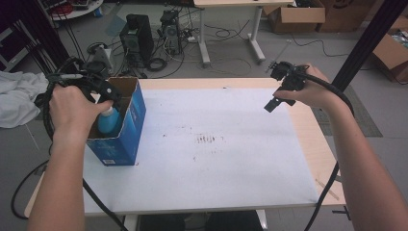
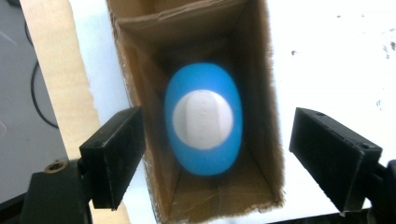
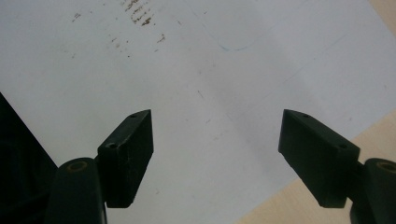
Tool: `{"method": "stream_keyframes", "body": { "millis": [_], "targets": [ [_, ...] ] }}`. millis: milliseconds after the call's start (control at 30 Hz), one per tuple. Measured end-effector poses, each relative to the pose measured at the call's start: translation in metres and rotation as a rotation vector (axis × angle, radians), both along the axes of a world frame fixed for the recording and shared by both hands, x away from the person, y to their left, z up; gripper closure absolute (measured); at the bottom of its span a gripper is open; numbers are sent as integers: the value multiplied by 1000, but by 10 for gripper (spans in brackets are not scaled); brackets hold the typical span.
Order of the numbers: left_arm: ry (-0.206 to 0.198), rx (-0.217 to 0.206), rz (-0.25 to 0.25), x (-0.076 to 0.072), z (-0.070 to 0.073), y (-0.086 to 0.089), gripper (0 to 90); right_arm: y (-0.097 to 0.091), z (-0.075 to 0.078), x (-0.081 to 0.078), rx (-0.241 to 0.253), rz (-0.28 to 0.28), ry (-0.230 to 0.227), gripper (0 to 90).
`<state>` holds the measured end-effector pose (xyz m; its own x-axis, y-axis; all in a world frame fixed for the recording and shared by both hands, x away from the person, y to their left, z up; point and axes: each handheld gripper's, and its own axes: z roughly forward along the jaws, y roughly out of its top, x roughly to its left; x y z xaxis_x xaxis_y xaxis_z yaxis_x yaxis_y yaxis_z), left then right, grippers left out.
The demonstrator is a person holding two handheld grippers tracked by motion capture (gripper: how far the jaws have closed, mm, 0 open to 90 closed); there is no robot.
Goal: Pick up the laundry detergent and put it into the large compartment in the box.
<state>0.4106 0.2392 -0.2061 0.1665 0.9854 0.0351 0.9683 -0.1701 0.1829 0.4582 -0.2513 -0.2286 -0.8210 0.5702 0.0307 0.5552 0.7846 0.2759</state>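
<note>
at the far left, off the desk (image 1: 231,144), a white cloth (image 1: 17,98) heaped on some stand. on the left part of the desk, an open blue box (image 1: 126,126), upright, with a blue bottle (image 1: 108,120) standing inside it, white cap (image 2: 202,119) up. just above the box mouth, the left hand-held gripper (image 1: 111,94), pointing down; seen along its own jaws, released, both black pads wide apart and clear of the bottle (image 2: 203,122), which sits down in the cardboard well between the brown walls. judged from this: bottle already placed in the box, grip let go, so the packing step looks done. left to do, likely: lift clear without catching the box rim, and perhaps close the flaps. middle of the desk: white sheet, bare but for a few brown specks (image 1: 207,139). at the far right, the right hand-held gripper (image 1: 275,103), held over the sheet, jaws released and wide apart, grasping nothing (image 3: 217,154), idle above the sheet's right edge.
</note>
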Motion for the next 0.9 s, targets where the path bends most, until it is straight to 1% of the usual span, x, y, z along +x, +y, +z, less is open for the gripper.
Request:
{"method": "stream_keyframes", "body": {
  "millis": [33, 67, 100, 133, 167, 233, 267, 333, 367, 400, 433, 467, 500, 533, 567, 600, 633, 667, 700, 733, 767, 800, 833, 900],
  "targets": [
    [-7, -1, -23, -2, 3, -4, 184, 0, 0, 0, -1, 5, -4, 265],
    [-7, -1, -23, -2, 3, -4, 185, 0, 0, 0, -1, 5, -4, 265],
    [-12, -16, -45, -3, 8, -9, 180, 1, 0, 0, -1, 4, -3, 265],
    [-12, -16, -45, -3, 8, -9, 175, 1, 0, 0, -1, 4, -3, 265],
    [-31, -15, -76, -6, 11, -17, 174, 2, 1, 0, -3, 3, -2, 265],
    [-38, -28, -109, -8, 14, -26, 171, 2, 1, -1, -1, 5, -6, 265],
    [-42, -22, -127, -9, 15, -32, 172, 2, 1, -1, -2, 3, -5, 265],
    [-38, -9, -172, -11, 16, -44, 169, 2, 2, -1, -2, 4, -6, 265],
    [-36, -9, -195, -12, 16, -51, 170, 2, 2, -2, -1, 5, -6, 265],
    [-36, -9, -195, -12, 16, -51, 171, 2, 2, -2, -1, 5, -6, 265],
    [-38, -12, -223, -13, 15, -59, 171, 3, 2, -2, -2, 5, -7, 265],
    [-39, -8, -240, -14, 15, -64, 174, 3, 2, -2, -1, 5, -6, 265],
    [-41, 2, -281, -17, 14, -79, 180, 3, 2, -3, -3, 3, -4, 265],
    [-41, 2, -281, -17, 14, -79, 177, 3, 2, -3, -1, 1, -3, 265],
    [-37, -4, -331, -20, 11, -95, 177, 3, 2, -3, -3, 6, -7, 265],
    [-37, -4, -331, -20, 11, -95, 178, 3, 2, -3, -3, 6, -7, 265],
    [-39, -10, -382, -23, 7, -109, 175, 3, 2, -3, 0, 2, -6, 265],
    [-39, -10, -382, -23, 7, -109, 172, 3, 2, -3, -2, 4, -6, 265],
    [-43, -5, -426, -26, 4, -124, 169, 3, 2, -3, -2, 3, -6, 265],
    [-45, -5, -449, -27, 2, -130, 168, 3, 2, -3, -3, 1, -4, 265],
    [-45, -10, -468, -28, -1, -136, 167, 3, 1, -3, -4, -1, -2, 265],
    [-45, -10, -468, -28, -1, -136, 164, 3, 1, -4, -2, -1, -2, 265],
    [-44, -13, -499, -30, -6, -147, 162, 3, 1, -4, -4, 0, -1, 265],
    [-33, -8, -533, -31, -11, -157, 166, 3, 1, -4, -5, 0, -2, 265]
  ]
}}
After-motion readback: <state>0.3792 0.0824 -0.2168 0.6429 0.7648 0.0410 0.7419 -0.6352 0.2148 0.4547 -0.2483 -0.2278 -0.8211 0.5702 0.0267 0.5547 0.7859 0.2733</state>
